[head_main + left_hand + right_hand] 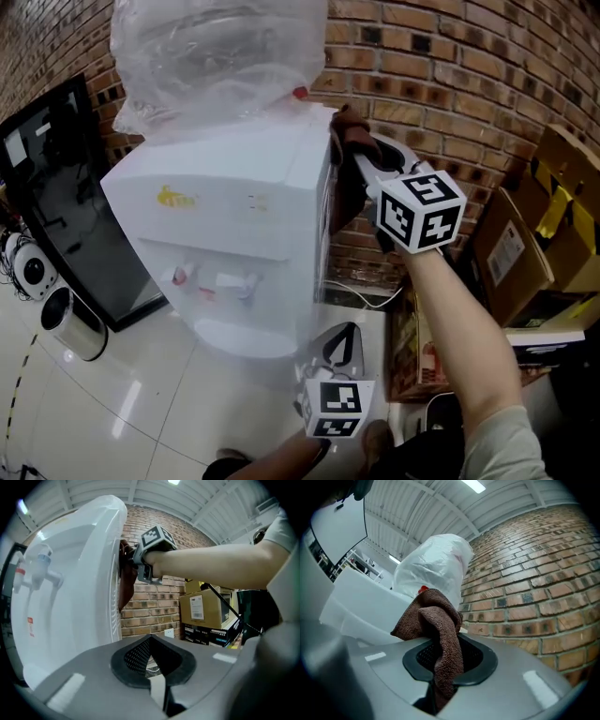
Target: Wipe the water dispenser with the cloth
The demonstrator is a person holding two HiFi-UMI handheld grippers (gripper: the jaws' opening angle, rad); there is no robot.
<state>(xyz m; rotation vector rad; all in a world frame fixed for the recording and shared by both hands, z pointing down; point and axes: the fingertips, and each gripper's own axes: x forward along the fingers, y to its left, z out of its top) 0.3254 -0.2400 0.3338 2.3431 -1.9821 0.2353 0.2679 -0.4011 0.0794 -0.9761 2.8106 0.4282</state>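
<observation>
**Head view.** The water dispenser stands against the brick wall, with a plastic-wrapped bottle on top. The right gripper holds the brown cloth at the dispenser's upper right edge, far side, where the cloth appears to touch the casing. The left gripper hangs low and near, apart from the dispenser, and carries nothing.

**Left gripper view.** The jaws are together at the tips with nothing between them. The dispenser's right side panel fills the left of the view. The cloth hangs down against its far edge.

**Right gripper view.** The jaws are clamped on the cloth. A fold runs down between the pads, and the bulk bunches out beyond the tips towards the dispenser top.

**Procedure.** Judged step: wiping the right side panel.
- Press the bunched cloth flat to the casing, not the jaw tips.
- Draw it in overlapping passes.
- Hold the clamp firm so the fold does not slip out.
</observation>
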